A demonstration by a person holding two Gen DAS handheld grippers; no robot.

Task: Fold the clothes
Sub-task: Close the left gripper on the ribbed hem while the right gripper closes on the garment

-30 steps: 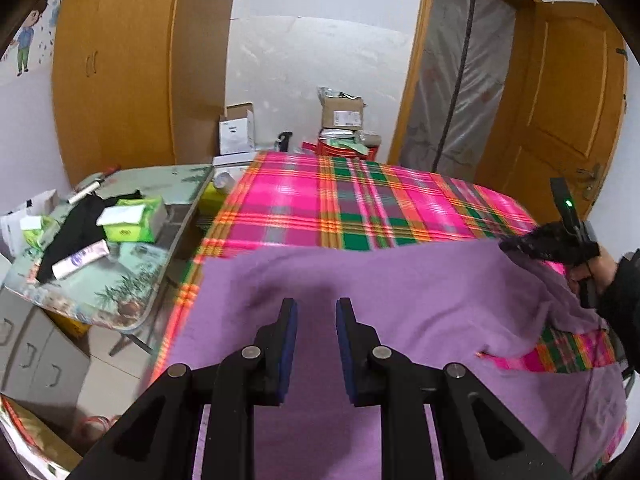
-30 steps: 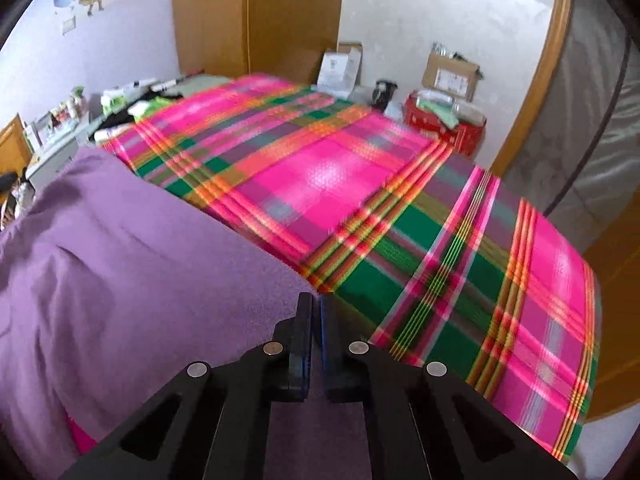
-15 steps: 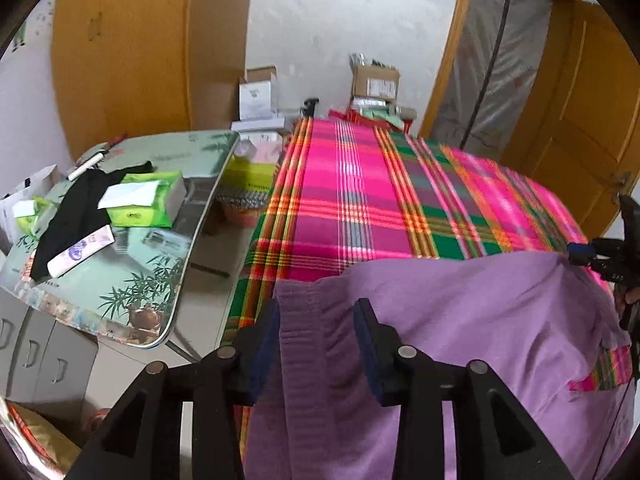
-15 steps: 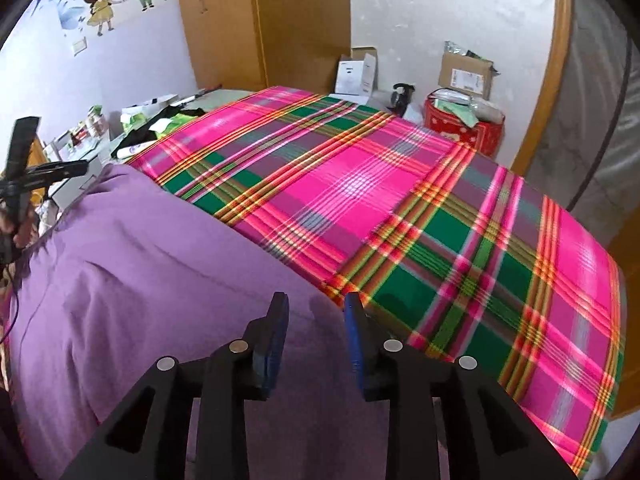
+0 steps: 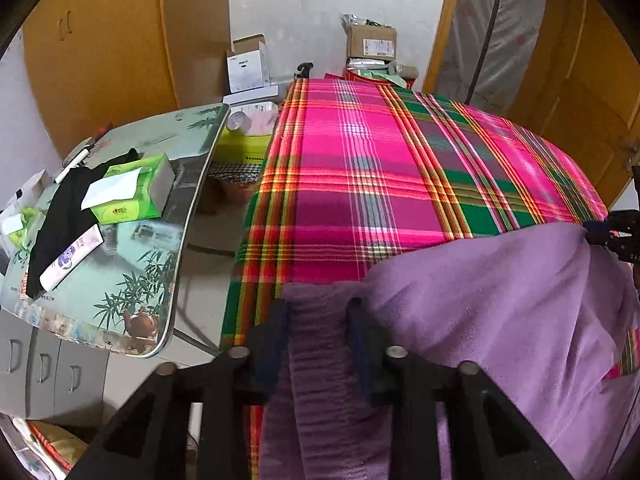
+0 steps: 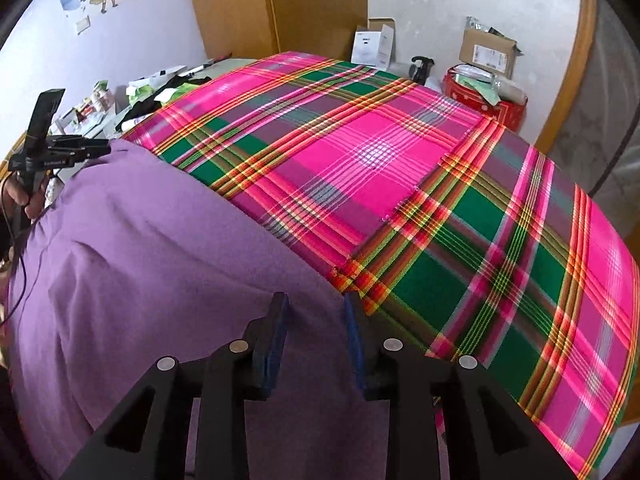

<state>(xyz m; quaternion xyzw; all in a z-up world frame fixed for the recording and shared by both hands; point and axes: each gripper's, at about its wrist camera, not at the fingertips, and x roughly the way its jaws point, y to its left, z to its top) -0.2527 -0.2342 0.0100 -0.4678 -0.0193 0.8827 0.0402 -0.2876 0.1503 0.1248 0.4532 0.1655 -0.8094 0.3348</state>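
sweater (image 5: pixel 500 300) is lying on the plaid sheet (image 5: pixel 380 168) | your left gripper (image 5: pixel 320 312) is closing round its ribbed hem, seemingly pinching | your right gripper (image 6: pixel 316 312) is narrowing, jaws apart over fabric

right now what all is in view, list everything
purple garment: 1, purple, spread over near end of bed, ribbed hem between left gripper's pads
plaid blanket: 1, pink, green and orange, covers bed
glass-topped table: 1, pale green with bamboo print, beside bed
tissue box: 1, green, on table
black cloth: 1, on table
cardboard boxes: several, brown and white, by far wall
red tub: 1, past bed's far end
left gripper: black, jaws just closing, hem between them
right gripper: black, jaws just closing, garment edge between them
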